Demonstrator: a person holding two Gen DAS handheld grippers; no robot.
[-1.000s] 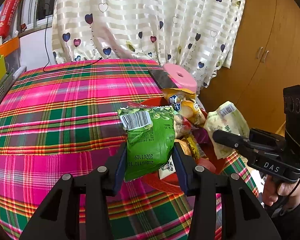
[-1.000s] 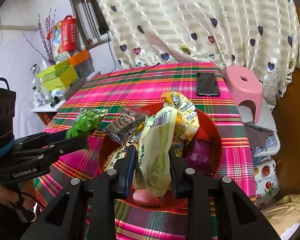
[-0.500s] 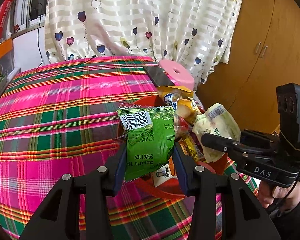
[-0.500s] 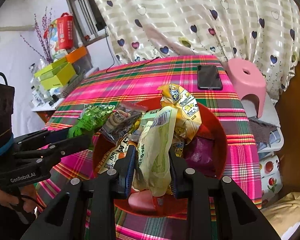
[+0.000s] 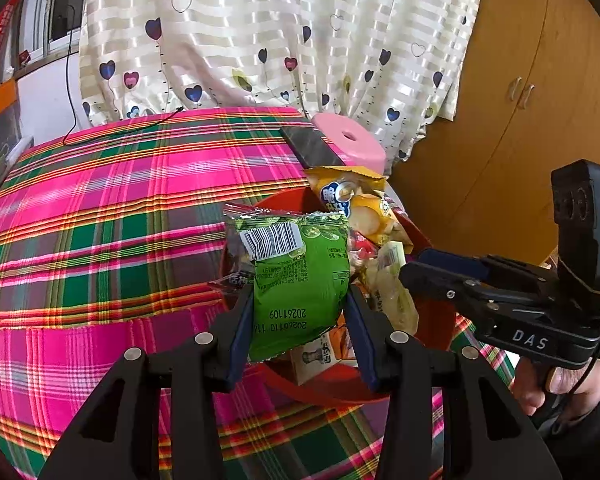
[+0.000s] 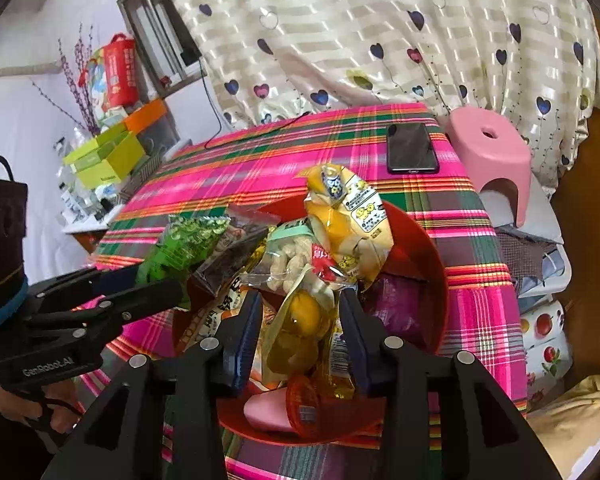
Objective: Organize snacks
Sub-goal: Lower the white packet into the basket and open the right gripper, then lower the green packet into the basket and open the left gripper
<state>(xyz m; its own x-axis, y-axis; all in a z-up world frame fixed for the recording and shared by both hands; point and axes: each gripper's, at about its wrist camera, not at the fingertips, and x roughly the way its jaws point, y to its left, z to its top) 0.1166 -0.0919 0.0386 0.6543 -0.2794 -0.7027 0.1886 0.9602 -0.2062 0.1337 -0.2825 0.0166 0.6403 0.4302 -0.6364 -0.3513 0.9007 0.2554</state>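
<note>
While left tool (image 5: 298,312) clamps green snack packet (image 5: 300,280) between both fingers, packet hangs upright above near-left rim of red bowl (image 6: 428,256), barcode side facing camera. Right tool (image 6: 300,320) grips pale yellowish packet (image 6: 300,332) over middle of bowl, low among other snacks. Bowl sits on plaid tabletop (image 5: 100,208), full of packets; tall yellow packet (image 6: 348,216) stands at far side, clear peanut bag (image 6: 288,260) beside it. Black phone (image 6: 410,148) lies near far tabletop edge, pink stool (image 6: 488,148) just beyond.
</note>
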